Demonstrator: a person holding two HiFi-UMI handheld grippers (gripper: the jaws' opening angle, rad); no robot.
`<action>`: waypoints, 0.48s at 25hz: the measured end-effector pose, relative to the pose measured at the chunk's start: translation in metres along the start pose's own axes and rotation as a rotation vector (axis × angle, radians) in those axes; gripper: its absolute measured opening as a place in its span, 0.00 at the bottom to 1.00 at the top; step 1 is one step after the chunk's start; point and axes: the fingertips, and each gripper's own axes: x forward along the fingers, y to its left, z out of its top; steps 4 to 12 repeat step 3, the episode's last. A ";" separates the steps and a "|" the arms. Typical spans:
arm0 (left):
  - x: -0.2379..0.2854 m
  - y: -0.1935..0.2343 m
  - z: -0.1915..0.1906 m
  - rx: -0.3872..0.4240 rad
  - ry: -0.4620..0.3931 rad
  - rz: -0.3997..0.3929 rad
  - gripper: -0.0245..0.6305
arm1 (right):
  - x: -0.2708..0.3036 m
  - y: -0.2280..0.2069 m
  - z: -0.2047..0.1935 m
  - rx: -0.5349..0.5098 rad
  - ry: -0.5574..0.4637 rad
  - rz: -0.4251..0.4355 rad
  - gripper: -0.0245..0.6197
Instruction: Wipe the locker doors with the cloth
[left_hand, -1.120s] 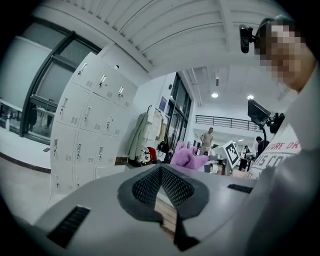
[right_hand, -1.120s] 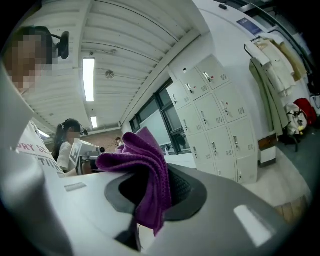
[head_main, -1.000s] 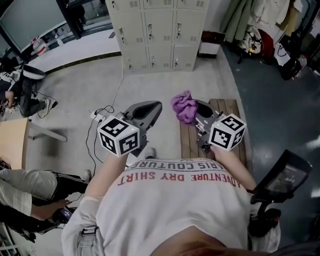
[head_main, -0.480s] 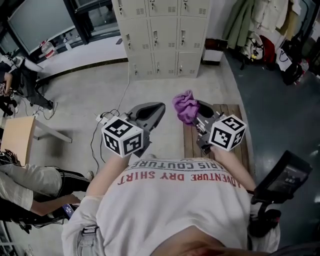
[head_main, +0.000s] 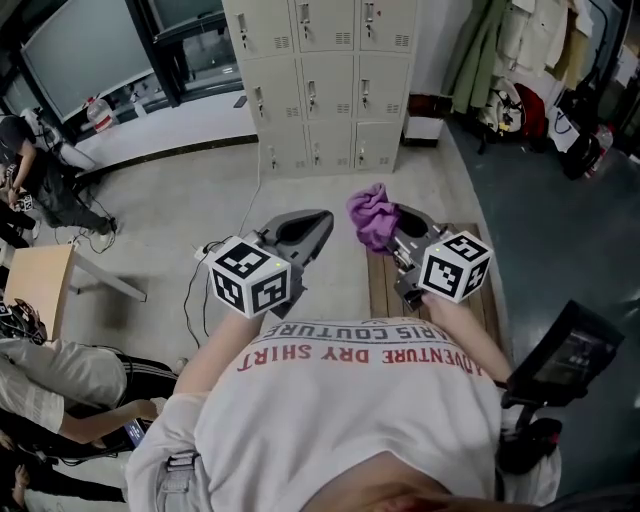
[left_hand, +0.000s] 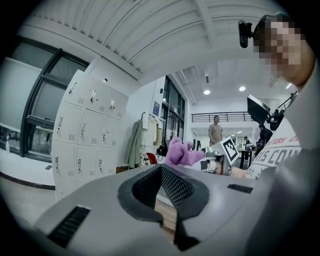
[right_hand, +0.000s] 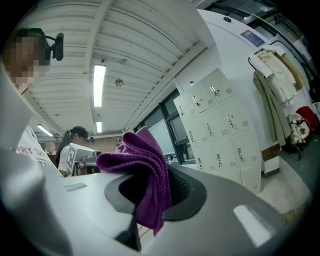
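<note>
A bank of beige lockers (head_main: 325, 80) stands against the far wall, some distance ahead across the floor; it also shows as lockers (left_hand: 82, 135) and lockers (right_hand: 225, 125) in the gripper views. My right gripper (head_main: 385, 228) is shut on a bunched purple cloth (head_main: 370, 215), which sticks out between its jaws as the cloth (right_hand: 145, 175). My left gripper (head_main: 305, 228) is held level beside it, shut with nothing in it; its jaws meet in the left gripper view (left_hand: 167, 200). Neither gripper is near the doors.
A wooden bench (head_main: 380, 285) lies on the floor under my right gripper. Cables and a power strip (head_main: 205, 250) trail on the left. Seated people (head_main: 50, 380) and a table corner (head_main: 35, 280) are at the left. Coats and bags (head_main: 520, 70) hang at the right.
The lockers have come slightly lower and nearer in the head view as I face them more. Both grippers keep their poses, the cloth still held in the right one.
</note>
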 end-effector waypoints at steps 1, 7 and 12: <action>-0.002 0.001 0.001 0.001 -0.001 -0.001 0.04 | 0.002 0.002 0.000 0.002 0.000 0.000 0.14; -0.007 0.003 0.002 0.005 -0.003 -0.003 0.04 | 0.004 0.006 0.000 0.005 -0.003 0.000 0.14; -0.007 0.003 0.002 0.005 -0.003 -0.003 0.04 | 0.004 0.006 0.000 0.005 -0.003 0.000 0.14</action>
